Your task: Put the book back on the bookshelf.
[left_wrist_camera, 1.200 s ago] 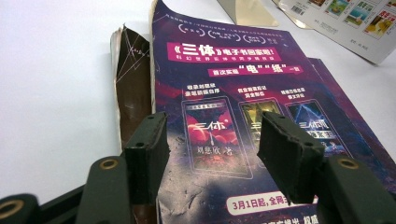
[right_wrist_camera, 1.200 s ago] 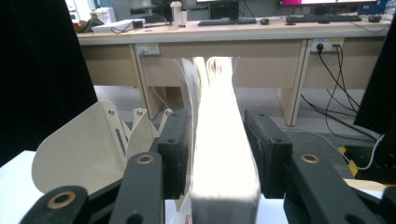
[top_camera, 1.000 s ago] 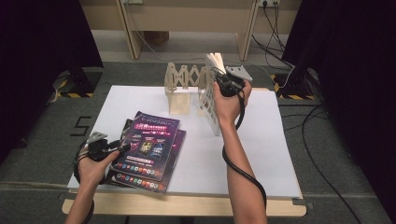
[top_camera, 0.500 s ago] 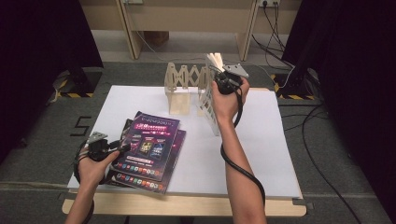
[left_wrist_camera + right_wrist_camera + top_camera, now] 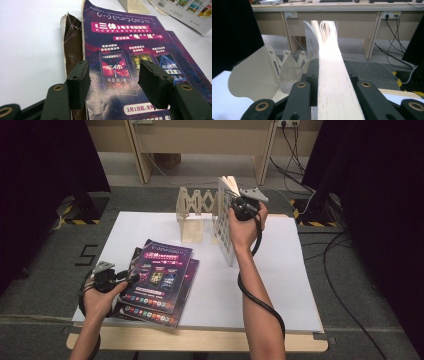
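The right gripper [image 5: 239,204] pinches the top edge of a thick magazine [image 5: 223,227] that stands upright on the white table [image 5: 300,285]. Its jaws have just been closing, and the pages now sit squeezed between them. In the right gripper view the magazine [image 5: 332,80] fans loose above the grip, so it looks floppy and fairly heavy; a hold near the spine would likely steady it best. Just behind it stands a wooden accordion rack [image 5: 192,205] with open slots.

The left gripper [image 5: 134,278] rests with jaws wide over a stack of purple magazines [image 5: 160,275] near the table's front left corner, gripping nothing. Bare table lies to the right; the rack stands close to the far edge.
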### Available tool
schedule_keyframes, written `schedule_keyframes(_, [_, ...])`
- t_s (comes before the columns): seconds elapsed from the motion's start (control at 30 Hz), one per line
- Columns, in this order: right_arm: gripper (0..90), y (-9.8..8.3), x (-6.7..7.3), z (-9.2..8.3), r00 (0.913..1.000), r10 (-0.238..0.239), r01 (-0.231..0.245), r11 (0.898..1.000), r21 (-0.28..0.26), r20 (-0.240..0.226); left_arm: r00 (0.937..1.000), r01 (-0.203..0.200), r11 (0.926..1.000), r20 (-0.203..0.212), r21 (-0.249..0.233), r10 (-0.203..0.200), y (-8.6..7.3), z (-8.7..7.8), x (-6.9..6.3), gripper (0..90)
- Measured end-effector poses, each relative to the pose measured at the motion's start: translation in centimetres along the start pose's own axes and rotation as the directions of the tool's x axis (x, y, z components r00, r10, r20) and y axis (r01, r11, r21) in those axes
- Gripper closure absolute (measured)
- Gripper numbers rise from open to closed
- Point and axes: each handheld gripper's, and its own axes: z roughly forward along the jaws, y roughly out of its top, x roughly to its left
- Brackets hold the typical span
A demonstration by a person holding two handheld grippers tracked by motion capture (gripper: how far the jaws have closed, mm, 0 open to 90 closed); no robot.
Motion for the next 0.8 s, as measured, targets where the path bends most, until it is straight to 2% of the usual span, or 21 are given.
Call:
schedule_keyframes(0.13, [74.7, 0.4, 0.3, -0.5, 0.9999, -0.010, 0.010, 1.000, -0.021, 0.000, 1.0000, 0.001, 1.0000, -0.002, -0.001, -0.001, 0.0, 0.0, 0.0, 41.2])
schedule_keyframes(0.3, [74.7, 1.0, 0.7, -0.8, 0.9995, -0.019, 0.021, 0.997, -0.070, 0.027, 1.0000, 0.002, 1.0000, -0.001, -0.002, -0.002, 0.0, 0.0, 0.0, 41.3])
schedule_keyframes(0.47, [74.7, 1.2, 0.6, 0.0, 0.9991, -0.015, 0.019, 0.994, -0.104, 0.041, 1.0000, 0.000, 1.0000, 0.000, -0.001, 0.000, 0.0, -0.1, 0.0, 41.3])
schedule_keyframes(0.8, [74.7, 1.3, 0.5, 1.7, 0.9990, -0.005, 0.010, 0.993, -0.115, 0.044, 1.0000, 0.003, 1.0000, -0.003, 0.001, -0.003, 0.0, 0.0, 0.2, 41.4])
